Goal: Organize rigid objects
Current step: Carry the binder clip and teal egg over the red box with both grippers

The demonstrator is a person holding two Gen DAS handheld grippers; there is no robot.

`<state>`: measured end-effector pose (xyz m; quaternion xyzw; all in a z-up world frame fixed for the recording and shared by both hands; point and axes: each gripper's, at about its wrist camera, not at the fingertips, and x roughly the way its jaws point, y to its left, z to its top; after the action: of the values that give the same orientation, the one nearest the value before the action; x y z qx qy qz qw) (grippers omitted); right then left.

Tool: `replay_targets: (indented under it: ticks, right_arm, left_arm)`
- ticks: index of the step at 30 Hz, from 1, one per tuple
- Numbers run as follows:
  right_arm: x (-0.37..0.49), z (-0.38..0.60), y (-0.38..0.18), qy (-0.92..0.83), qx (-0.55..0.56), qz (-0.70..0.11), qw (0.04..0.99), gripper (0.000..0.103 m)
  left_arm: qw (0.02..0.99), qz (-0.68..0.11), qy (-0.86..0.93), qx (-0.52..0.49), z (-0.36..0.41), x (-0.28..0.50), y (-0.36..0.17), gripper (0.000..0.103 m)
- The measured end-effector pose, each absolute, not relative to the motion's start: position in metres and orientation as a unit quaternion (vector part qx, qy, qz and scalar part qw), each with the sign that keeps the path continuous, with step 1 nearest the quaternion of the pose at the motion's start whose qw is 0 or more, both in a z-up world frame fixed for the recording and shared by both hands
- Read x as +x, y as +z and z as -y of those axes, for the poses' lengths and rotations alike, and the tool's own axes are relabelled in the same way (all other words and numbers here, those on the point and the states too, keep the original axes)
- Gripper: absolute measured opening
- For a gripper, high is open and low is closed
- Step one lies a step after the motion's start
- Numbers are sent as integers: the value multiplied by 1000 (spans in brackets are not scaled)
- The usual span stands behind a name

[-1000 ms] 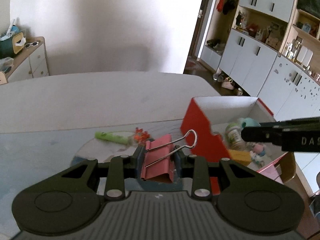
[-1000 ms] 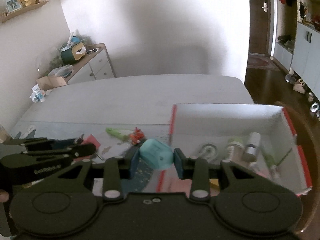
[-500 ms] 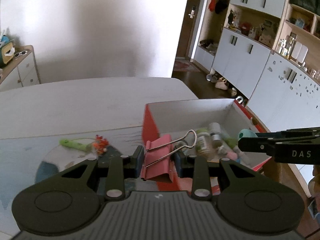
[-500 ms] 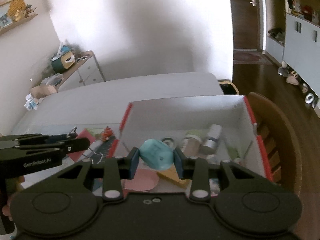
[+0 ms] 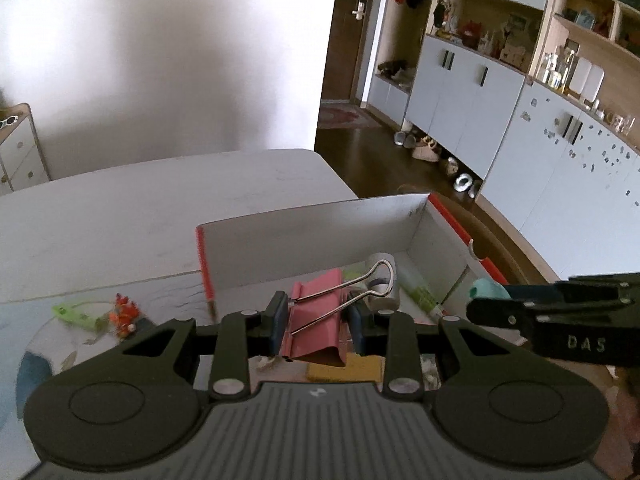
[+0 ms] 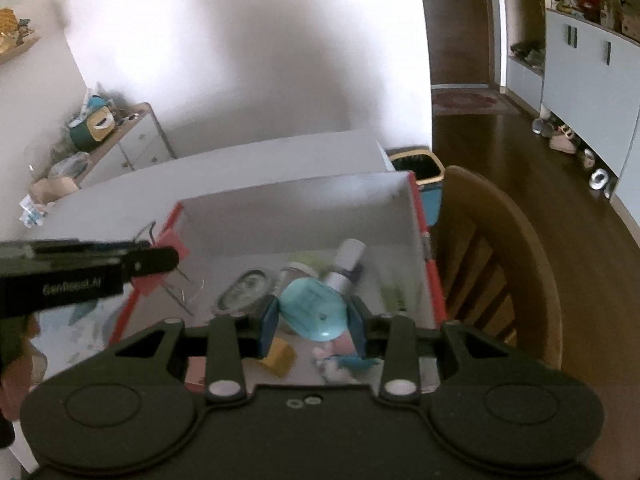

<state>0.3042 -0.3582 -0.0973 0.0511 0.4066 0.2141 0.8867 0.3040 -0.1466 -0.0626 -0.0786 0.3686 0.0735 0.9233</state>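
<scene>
- a plain white wall (image 5: 160, 60) fills the back of the room, brightly lit with a soft grey shadow across its middle.
- a pale table (image 5: 120, 216) runs toward that wall.
- dark brown wooden floor (image 6: 520, 152) lies to the right, with a small reddish rug (image 6: 468, 102) before a dark door (image 5: 348, 28).
- pale blue-grey cabinets (image 5: 460, 92) with open wooden shelves above line the right wall; shoes (image 5: 420, 148) sit at their foot.
- a low white dresser (image 6: 128, 152) with a wooden top stands at the left wall.
- a curved wooden chair (image 6: 500, 248) stands just beside the table.
- a yellow-rimmed bin (image 6: 416, 164) sits beyond the table's far corner.
</scene>
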Motion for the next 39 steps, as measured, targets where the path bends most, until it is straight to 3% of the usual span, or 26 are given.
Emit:
replay_targets:
  ticks: [21,39]
  right_arm:
    - [339,329,-136,272,-18,-459,846,36]
    - [356,294,-161,275,-89,-487,824,36]
  left_arm:
    - [898,-427,97,-45,142,413,-114,31]
    - [872,-477,110,-31,134,450,-148,31]
